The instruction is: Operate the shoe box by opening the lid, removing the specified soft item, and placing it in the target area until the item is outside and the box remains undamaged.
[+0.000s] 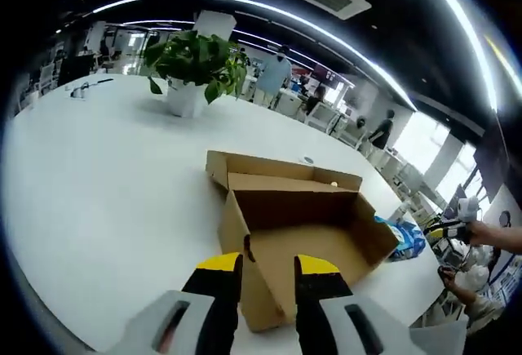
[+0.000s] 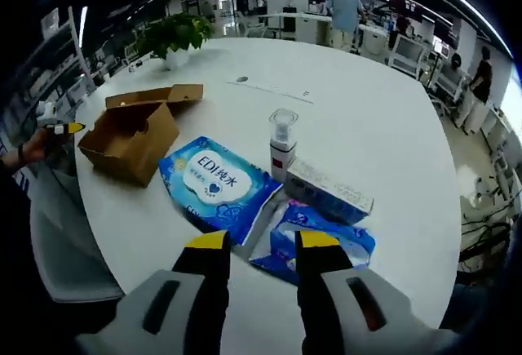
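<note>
We see bare table (image 2: 359, 118) toward its far edge; near the front edge, the open shoe box (image 2: 130, 139), wipes pack (image 2: 216, 182), spray bottle (image 2: 282, 144), carton (image 2: 329, 192) and, perhaps, a second pack (image 2: 326, 245) crowd passage.

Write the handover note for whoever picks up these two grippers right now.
Left tongs: open, empty, hovering at the near edge of the cardboard box.
Right tongs: open, empty, above the blue wipes pack.
Box: on the white table, lid flaps open, inside looks empty.
Beside the box on the table: the wipes pack, a second blue pack, a small bottle standing upright, a long white carton.
Done: lid open, soft packs are outside, box looks undamaged.
Left: confirm which pack was the named one and that it sits in the target area; no marked area is visible.
</note>
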A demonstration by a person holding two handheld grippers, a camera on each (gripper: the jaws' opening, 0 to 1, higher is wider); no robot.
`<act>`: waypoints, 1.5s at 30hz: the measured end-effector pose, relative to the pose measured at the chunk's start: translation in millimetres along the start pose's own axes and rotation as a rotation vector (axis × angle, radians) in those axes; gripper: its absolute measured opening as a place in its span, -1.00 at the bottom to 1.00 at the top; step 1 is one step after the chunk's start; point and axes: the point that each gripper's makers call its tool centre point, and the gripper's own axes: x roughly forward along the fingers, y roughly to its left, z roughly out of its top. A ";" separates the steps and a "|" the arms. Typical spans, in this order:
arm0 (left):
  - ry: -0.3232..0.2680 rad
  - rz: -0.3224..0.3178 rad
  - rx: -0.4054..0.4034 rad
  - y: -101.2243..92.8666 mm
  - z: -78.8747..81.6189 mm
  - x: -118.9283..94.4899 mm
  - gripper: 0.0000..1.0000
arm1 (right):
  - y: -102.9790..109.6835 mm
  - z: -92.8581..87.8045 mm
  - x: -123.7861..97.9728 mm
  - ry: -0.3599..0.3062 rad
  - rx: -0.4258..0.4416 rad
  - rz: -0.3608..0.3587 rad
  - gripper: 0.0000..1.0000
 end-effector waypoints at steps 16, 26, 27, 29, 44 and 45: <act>0.091 0.014 0.041 0.4 -20.8 17.4 -0.57 | 46.2 -18.3 3.1 -0.062 0.111 0.028 -0.43; 0.112 0.002 0.081 1.4 -22.9 17.8 -0.64 | 63.7 -15.2 5.8 -0.080 0.128 0.061 -0.41; 0.118 0.000 0.094 1.4 -23.5 17.7 -0.64 | 64.8 -15.3 6.4 -0.080 0.128 0.062 -0.41; 0.121 -0.001 0.103 1.1 -23.6 17.7 -0.64 | 67.5 -16.3 8.3 -0.076 0.128 0.066 -0.41; 0.135 -0.025 0.141 0.2 -24.2 17.0 -0.64 | 81.4 -5.2 15.9 -0.082 0.131 0.100 -0.41; 0.137 -0.028 0.145 0.2 -24.3 17.0 -0.64 | 83.9 -5.1 17.2 -0.077 0.127 0.108 -0.40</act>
